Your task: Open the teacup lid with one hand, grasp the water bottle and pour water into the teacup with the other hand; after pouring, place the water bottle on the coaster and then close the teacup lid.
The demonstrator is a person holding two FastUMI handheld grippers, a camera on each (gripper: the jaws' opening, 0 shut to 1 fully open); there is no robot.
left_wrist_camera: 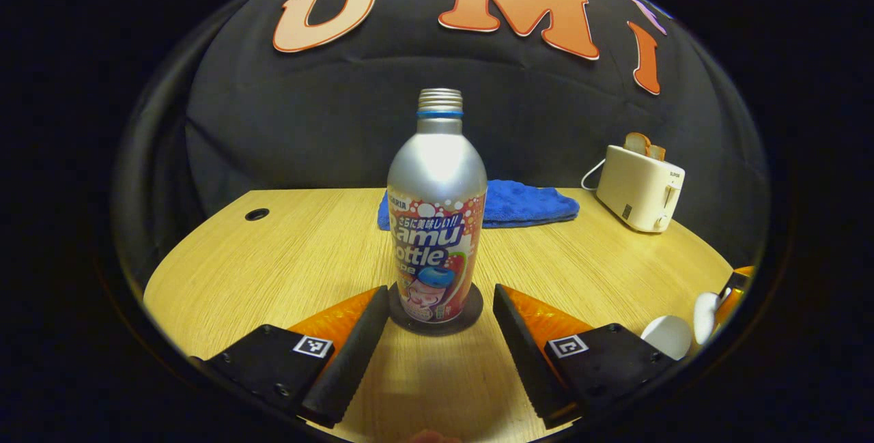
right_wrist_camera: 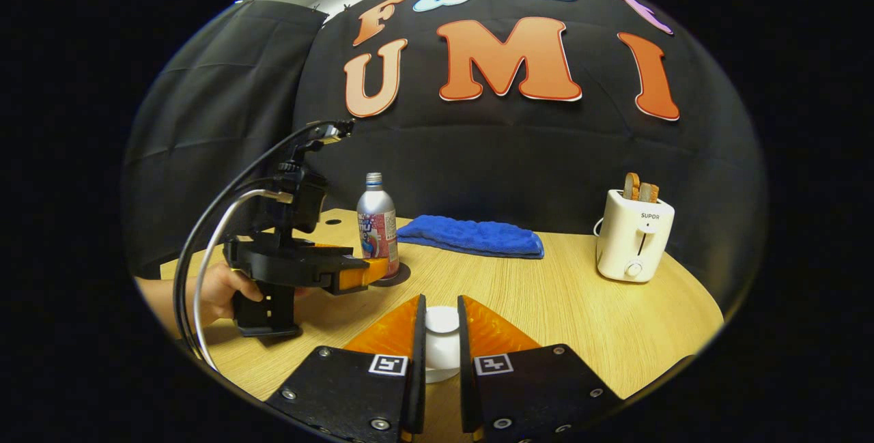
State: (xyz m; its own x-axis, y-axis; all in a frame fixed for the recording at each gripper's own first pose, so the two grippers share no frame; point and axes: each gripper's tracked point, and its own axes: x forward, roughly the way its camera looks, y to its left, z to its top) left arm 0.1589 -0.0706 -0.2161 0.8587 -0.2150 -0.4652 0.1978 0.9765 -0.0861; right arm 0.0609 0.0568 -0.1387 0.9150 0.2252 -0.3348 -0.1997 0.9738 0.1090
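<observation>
You had the water bottle [left_wrist_camera: 437,218] standing upright on the dark round coaster [left_wrist_camera: 471,310] on the wooden tabletop; it was a silver metal bottle with an uncapped threaded neck, a blue ring below the threads and a printed red-and-white label around its lower half. The coaster showed as a thin dark disc ringing the bottle's base. The teacup lid [right_wrist_camera: 442,344] was a white piece with a round flat top, sitting near the table's front edge, well apart from the bottle.
</observation>
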